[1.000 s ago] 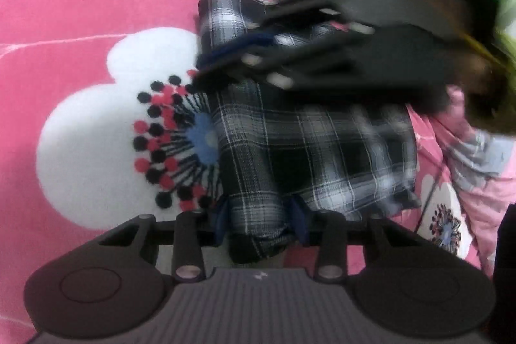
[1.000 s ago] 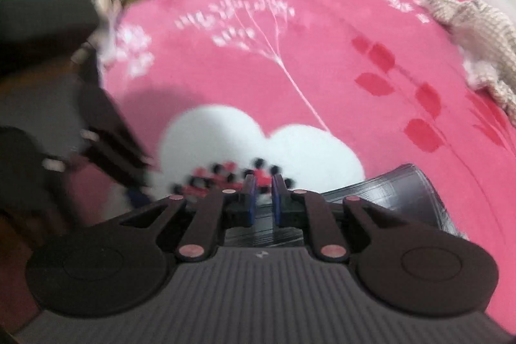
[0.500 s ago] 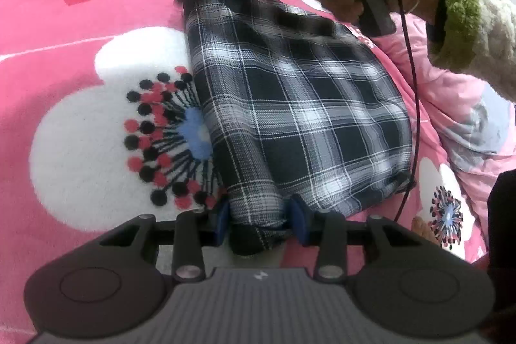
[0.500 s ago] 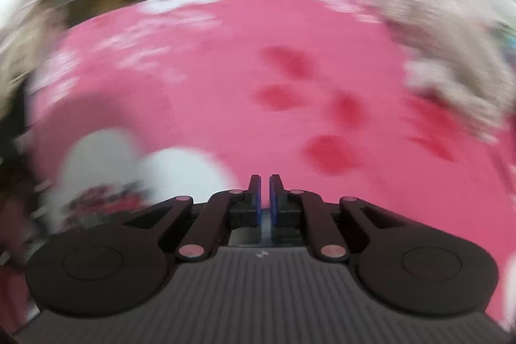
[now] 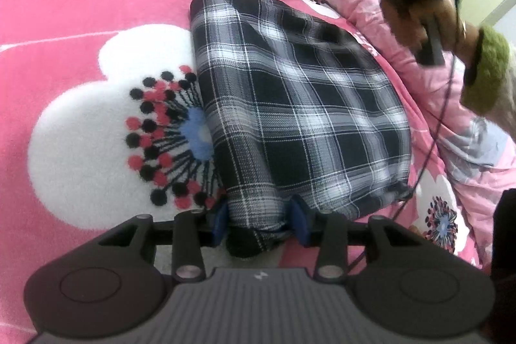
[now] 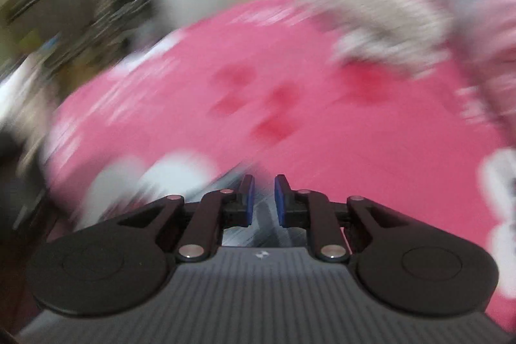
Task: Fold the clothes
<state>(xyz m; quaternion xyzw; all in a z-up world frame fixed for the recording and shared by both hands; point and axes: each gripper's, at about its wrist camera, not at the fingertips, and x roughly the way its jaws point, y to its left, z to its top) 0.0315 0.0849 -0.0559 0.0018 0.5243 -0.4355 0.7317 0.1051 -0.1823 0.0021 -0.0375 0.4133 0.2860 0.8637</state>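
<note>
Plaid garment (image 5: 300,105) lies folded mid-blanket (image 5: 80,31). Left gripper (image 5: 259,215) clamps its six-o'clock edge. Right gripper (image 6: 263,199) — jaws just opening, nothing between — at two o'clock. Risk: any left tug drags the fold open.

Both wrist views downward, sharing blanket (image 5: 80,5)

the black-and-white plaid garment (image 5: 300,115) lies folded into a rough rectangle, flat on the bed, stretching away ahead of the left gripper (image 5: 259,216). its near corner is bunched up thick between that gripper's blue pads (image 5: 298,216). the far edge is neat, the right side softly rounded.
</note>
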